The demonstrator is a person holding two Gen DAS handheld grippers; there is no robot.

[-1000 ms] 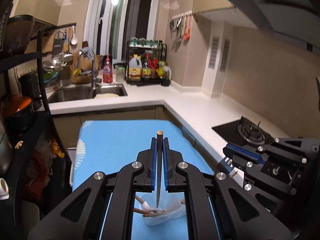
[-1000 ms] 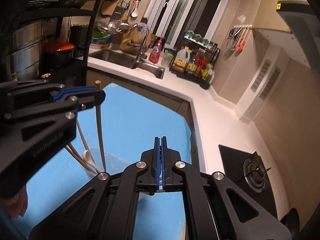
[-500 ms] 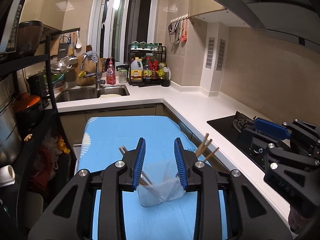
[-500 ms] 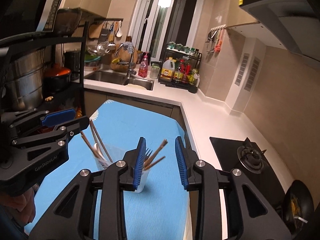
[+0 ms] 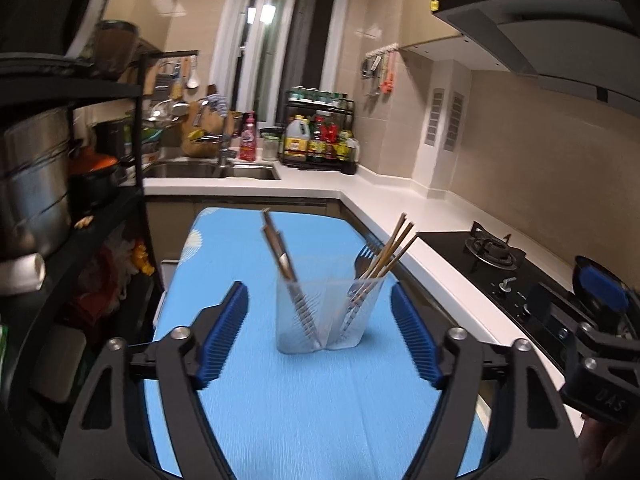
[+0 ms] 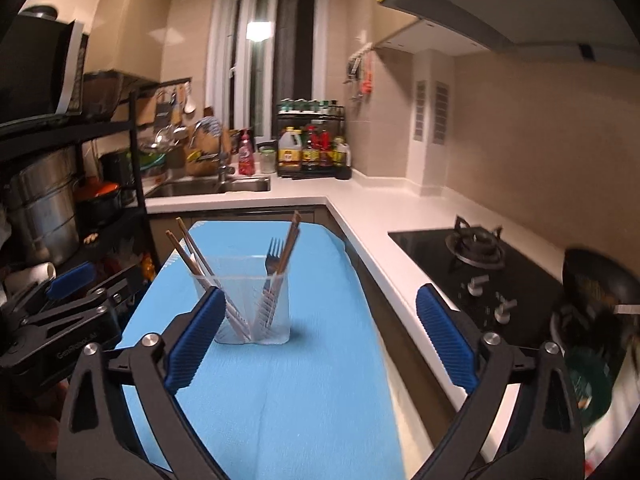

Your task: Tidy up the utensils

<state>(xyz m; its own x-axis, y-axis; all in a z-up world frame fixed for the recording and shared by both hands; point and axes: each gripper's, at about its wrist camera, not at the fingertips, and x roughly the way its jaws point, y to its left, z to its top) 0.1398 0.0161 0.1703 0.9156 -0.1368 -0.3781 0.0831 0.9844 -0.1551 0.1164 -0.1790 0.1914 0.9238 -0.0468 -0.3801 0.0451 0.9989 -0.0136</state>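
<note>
A clear plastic two-compartment utensil holder [image 5: 328,312] stands on the blue-covered table [image 5: 304,412]. In the left wrist view its left compartment holds brown chopsticks [image 5: 278,248], its right one a fork [image 5: 362,260] and more chopsticks [image 5: 394,246]. The holder also shows in the right wrist view [image 6: 244,304]. My left gripper [image 5: 320,332] is open and empty, just in front of the holder. My right gripper [image 6: 320,332] is open and empty, in front of the holder and a little right of it. Each gripper shows at the edge of the other's view.
A white L-shaped counter [image 5: 384,204] runs behind and to the right, with a sink [image 5: 208,170], a bottle rack [image 5: 320,136] and a black gas hob [image 5: 492,252]. A black shelf rack with pots [image 5: 44,184] stands at the left. A range hood [image 5: 540,28] hangs at the upper right.
Both grippers were shut, the left on a chopstick over the holder; both then opened wide and drew back. The chopstick now rests in the holder.
</note>
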